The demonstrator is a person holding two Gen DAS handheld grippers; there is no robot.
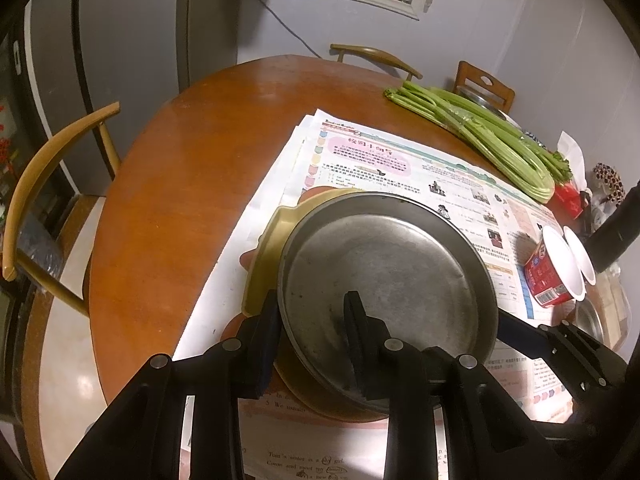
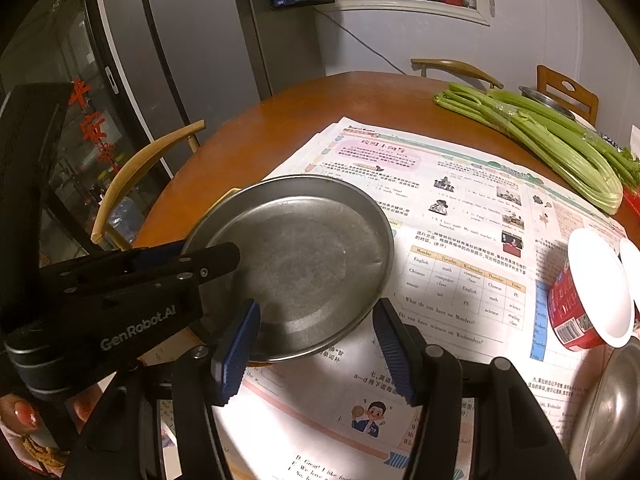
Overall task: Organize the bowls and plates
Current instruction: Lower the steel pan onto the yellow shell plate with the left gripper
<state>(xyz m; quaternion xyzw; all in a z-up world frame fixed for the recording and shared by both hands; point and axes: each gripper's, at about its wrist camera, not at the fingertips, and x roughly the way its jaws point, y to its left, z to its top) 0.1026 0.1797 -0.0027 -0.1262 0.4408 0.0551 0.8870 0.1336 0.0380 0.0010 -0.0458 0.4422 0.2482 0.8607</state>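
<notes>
A round metal plate [image 1: 384, 276] lies on top of a beige dish [image 1: 264, 264] and an orange plate [image 1: 288, 388], stacked on newspaper. My left gripper [image 1: 312, 320] straddles the plate's near-left rim, one finger outside against the rim and the other inside the plate with a gap to the wall; it stands open. From the right wrist view the same plate [image 2: 296, 264] shows with the left gripper [image 2: 236, 256] reaching over its left rim. My right gripper [image 2: 316, 328] is open at the plate's near edge, its blue pads [image 2: 240, 348] wide apart and pressing nothing.
Newspaper [image 2: 460, 208] covers the round wooden table [image 1: 180, 180]. Celery [image 2: 540, 136] lies at the back right. A red cup with a white lid [image 2: 580, 304] lies tipped at the right, next to a metal bowl [image 2: 612, 412]. Chairs ring the table. A person's fingers [image 2: 24, 416] show at the lower left.
</notes>
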